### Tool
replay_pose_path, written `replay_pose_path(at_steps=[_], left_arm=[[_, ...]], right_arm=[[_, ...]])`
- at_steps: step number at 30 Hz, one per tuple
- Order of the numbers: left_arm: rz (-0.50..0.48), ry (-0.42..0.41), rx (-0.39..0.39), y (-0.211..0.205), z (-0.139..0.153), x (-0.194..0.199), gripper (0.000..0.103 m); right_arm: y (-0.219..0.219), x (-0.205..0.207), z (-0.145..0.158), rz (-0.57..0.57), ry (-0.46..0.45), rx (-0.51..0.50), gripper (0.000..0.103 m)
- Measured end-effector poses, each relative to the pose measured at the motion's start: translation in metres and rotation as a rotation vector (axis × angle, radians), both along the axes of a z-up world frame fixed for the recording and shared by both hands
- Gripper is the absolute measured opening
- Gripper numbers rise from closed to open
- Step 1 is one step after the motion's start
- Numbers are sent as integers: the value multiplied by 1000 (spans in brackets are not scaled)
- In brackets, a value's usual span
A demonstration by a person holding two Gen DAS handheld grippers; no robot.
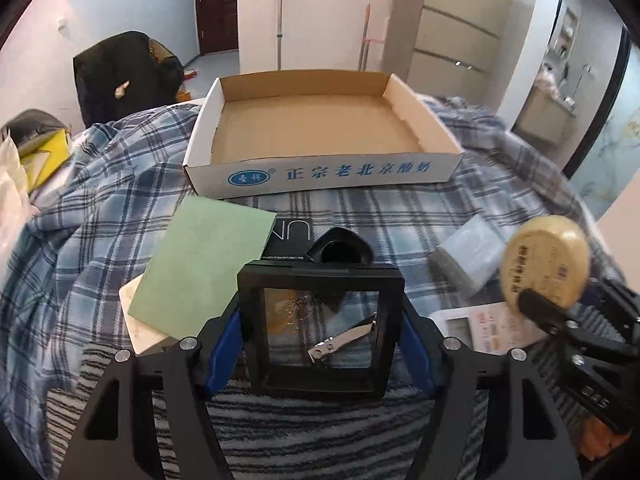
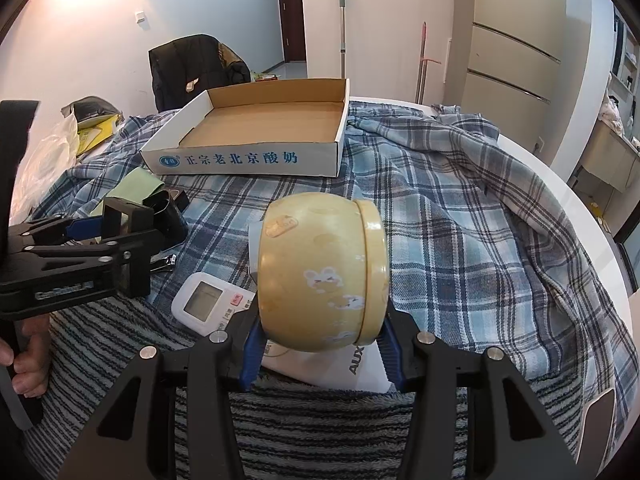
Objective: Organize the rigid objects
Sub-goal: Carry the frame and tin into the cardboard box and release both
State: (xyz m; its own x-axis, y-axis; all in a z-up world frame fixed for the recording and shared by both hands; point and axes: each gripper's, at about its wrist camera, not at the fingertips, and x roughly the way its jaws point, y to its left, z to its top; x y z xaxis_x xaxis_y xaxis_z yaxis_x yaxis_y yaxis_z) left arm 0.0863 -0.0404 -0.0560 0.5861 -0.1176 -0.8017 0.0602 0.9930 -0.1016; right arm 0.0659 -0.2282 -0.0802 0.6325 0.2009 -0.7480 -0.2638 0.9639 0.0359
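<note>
My left gripper (image 1: 320,344) is shut on a black square frame case (image 1: 320,280) with a clear window, its blue pads (image 1: 222,344) pressing both sides. Through the window a metal nail clipper (image 1: 340,340) shows on the cloth below. My right gripper (image 2: 320,344) is shut on a round yellow jar (image 2: 320,272) lying sideways, lid to the right. The jar (image 1: 546,264) also appears at the right of the left wrist view. An open cardboard tray (image 1: 320,172) with blue lettering lies beyond both grippers, its inside bare. In the right wrist view the left gripper (image 2: 120,240) holds its case at the left.
On the plaid cloth lie a green card (image 1: 200,264), a black box (image 1: 292,236), a clear plastic box (image 1: 472,252), a white device with a screen (image 2: 208,300) and a white AUX item (image 2: 352,360). A person's hand (image 2: 28,360) grips the left handle. Bags sit at the far left.
</note>
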Motion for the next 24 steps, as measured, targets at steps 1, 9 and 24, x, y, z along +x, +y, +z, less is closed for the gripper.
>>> replay_pose_path(at_steps=[1,9,24], left_arm=[[6,-10,-9,2,2,-2,72],[9,-114,-10,16,31,-19,72],[60,-268,-12,46,108,-29,72]], right_arm=[[0,0,0,1,-1,0,47],[1,-7,11,8,-73,12,47],[6,-9,74,-49,-213,10,47]])
